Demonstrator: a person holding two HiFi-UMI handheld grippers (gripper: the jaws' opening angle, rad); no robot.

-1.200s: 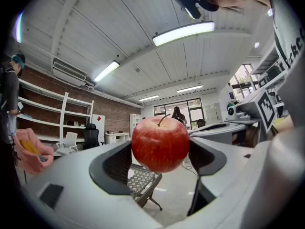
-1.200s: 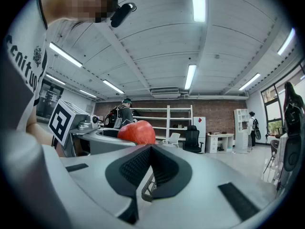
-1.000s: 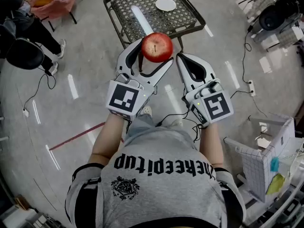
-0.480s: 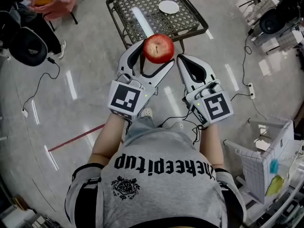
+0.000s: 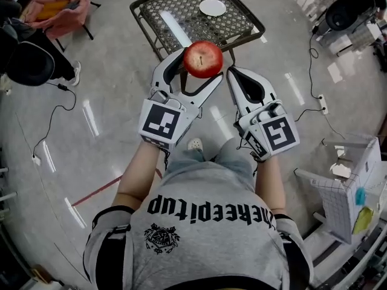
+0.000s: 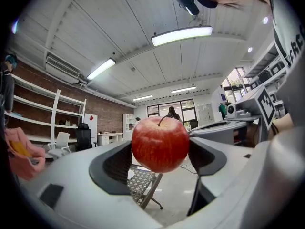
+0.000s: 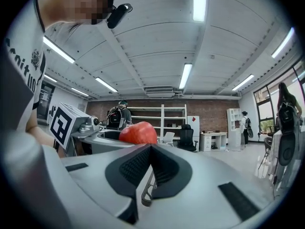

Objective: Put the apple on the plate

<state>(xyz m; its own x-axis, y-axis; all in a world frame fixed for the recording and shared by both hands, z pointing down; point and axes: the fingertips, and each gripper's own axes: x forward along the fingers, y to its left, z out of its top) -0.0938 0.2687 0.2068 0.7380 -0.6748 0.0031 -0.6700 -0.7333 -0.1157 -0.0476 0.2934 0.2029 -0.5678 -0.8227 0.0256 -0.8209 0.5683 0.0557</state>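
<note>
My left gripper (image 5: 199, 68) is clamped on the apple (image 5: 203, 58) — the plate (image 5: 212, 6) sits at 12 o'clock on the mesh table (image 5: 239, 20). My right gripper (image 5: 233, 73) is pinched closed on nothing.

Items counted: one apple (image 5: 202, 59); one plate (image 5: 212, 6); one mesh tabletop (image 5: 181, 24); two claws, namely the left claw (image 5: 201, 66) and the right claw (image 5: 230, 72); one person (image 5: 208, 234) wearing a grey shirt; one red line (image 5: 100, 188) on the floor (image 5: 109, 71); one white power strip (image 5: 321, 104)
</note>
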